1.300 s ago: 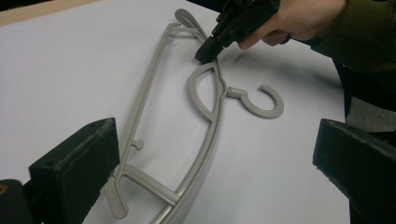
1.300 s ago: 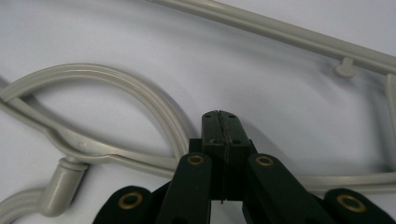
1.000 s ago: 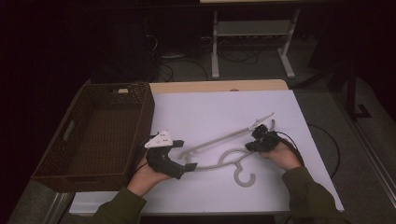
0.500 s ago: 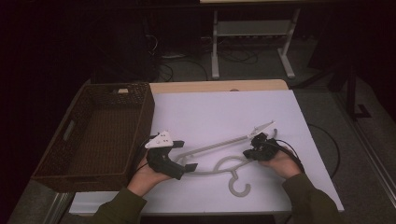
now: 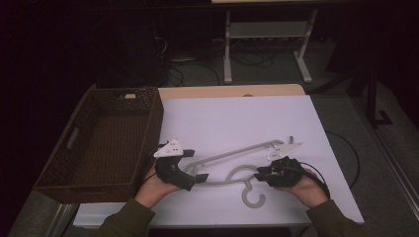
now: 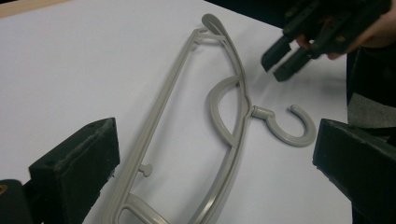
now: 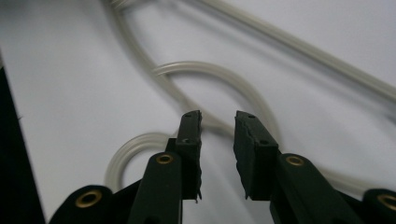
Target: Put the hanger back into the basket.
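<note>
A grey plastic hanger (image 5: 237, 153) lies flat on the white table (image 5: 237, 113), its hook (image 5: 253, 198) pointing toward the near edge. My left gripper (image 5: 200, 177) rests at the hanger's left end with its jaws wide open; in the left gripper view the hanger (image 6: 161, 107) runs between them. My right gripper (image 5: 259, 174) hovers just right of the hanger's neck, jaws a narrow gap apart with nothing between them. In the right gripper view (image 7: 218, 116) the hanger's curved loop (image 7: 210, 67) lies just beyond the tips. The right gripper (image 6: 285, 58) also appears across the hanger.
A dark wicker basket (image 5: 155, 123) stands along the table's left side, close to my left hand. A metal stand (image 5: 267, 44) and cables sit on the floor behind the table. White tabletop stretches beyond the hanger.
My right gripper has moved toward the near edge and left, ending by the hanger's neck. The hanger's hook end has slid slightly nearer the person. The left gripper has stayed in place.
</note>
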The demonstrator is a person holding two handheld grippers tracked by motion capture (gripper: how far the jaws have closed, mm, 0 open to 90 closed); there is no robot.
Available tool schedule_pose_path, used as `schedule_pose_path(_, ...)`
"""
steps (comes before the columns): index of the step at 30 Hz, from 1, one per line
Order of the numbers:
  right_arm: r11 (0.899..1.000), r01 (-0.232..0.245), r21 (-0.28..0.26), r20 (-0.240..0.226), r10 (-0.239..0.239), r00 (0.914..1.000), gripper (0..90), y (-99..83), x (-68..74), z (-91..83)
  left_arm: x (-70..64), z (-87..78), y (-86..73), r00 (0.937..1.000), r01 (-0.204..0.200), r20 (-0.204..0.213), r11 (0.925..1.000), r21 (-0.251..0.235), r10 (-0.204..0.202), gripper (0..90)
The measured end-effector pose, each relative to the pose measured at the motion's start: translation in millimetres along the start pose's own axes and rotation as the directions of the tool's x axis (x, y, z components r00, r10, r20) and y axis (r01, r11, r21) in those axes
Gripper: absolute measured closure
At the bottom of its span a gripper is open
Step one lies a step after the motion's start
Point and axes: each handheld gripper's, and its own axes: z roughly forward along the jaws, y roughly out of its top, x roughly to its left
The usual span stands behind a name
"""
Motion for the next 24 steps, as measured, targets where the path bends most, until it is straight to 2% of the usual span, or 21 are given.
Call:
schedule_pose_path(2, 1.000, 0.015, 0.003, -0.019, -0.014, 0.9997, 70.6, -6.2, 10.7, -0.8, -0.1, 0.6, -0.3, 1.0000, 0.001, 0.001, 1.0000, 0.000, -0.001, 0.4)
schedule_pose_path(7, 0.999, 0.035, 0.014, -0.052, -0.034, 0.9981, 70.9, -13.6, 23.3, 2.2, -0.3, 1.7, -1.1, 1.0000, -0.001, 0.003, 1.0000, 0.006, 0.001, 0.4)
schedule_pose_path(8, 0.998, 0.060, 0.024, -0.070, -0.058, 0.9959, 71.3, -16.7, 28.6, 5.7, -0.3, 2.0, -1.4, 1.0000, 0.000, 0.004, 1.0000, 0.008, 0.000, 0.4)
schedule_pose_path(9, 0.998, 0.060, 0.024, -0.070, -0.058, 0.9959, 71.3, -16.7, 28.6, 5.7, -0.3, 2.0, -1.4, 1.0000, 0.000, 0.004, 1.0000, 0.008, 0.000, 0.4)
schedule_pose_path(10, 0.997, 0.071, 0.034, -0.090, -0.068, 0.9936, 71.5, -18.6, 33.6, 8.2, -0.3, 2.4, -1.7, 1.0000, 0.000, 0.004, 1.0000, 0.008, 0.000, 0.3)
schedule_pose_path(12, 0.995, 0.094, 0.040, -0.102, -0.090, 0.9908, 71.5, -20.2, 36.7, 11.1, -0.1, 2.6, -1.9, 1.0000, -0.003, 0.004, 0.9999, 0.012, 0.003, 0.3)
schedule_pose_path(19, 0.991, 0.116, 0.059, -0.147, -0.106, 0.9834, 72.7, -21.6, 43.8, 19.5, -0.4, 3.2, -2.3, 1.0000, -0.003, 0.007, 0.9999, 0.015, 0.003, 0.4)
schedule_pose_path(20, 0.986, 0.150, 0.076, -0.155, -0.137, 0.9785, 73.8, -22.6, 43.2, 23.1, -0.4, 3.4, -2.5, 1.0000, -0.005, 0.006, 0.9998, 0.017, 0.005, 0.4)
schedule_pose_path(24, 0.984, 0.158, 0.081, -0.166, -0.143, 0.9756, 75.0, -23.6, 43.8, 24.7, -0.2, 3.8, -2.8, 1.0000, -0.006, 0.006, 0.9998, 0.018, 0.006, 0.4)
